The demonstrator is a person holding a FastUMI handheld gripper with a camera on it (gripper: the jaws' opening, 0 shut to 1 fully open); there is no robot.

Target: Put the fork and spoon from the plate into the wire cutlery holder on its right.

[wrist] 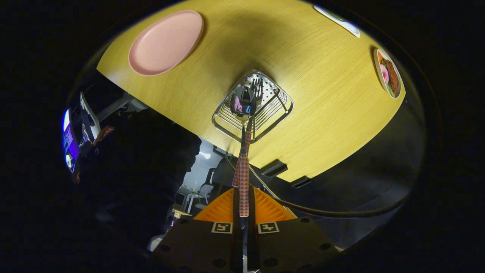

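I look straight down on the wire cutlery holder (252, 106), which stands on the wooden table (322, 94). My gripper (243, 218) is shut on the red-checked handle of the spoon (241, 102), and the spoon's bowl hangs down at the holder's opening. The fork (258, 87) is beside it with its tines down on the holder's perforated bottom. Its checked handle rises close along the spoon's, so the two overlap. The pink plate (165, 41) lies on the table well to the holder's left with nothing on it.
A small dish of food (389, 74) sits near the table's right edge, and a white dish (339, 21) lies farther back. A dark cable (322, 212) curves below the table edge. A person in dark clothes (132, 170) stands on the left, by a lit screen (69, 140).
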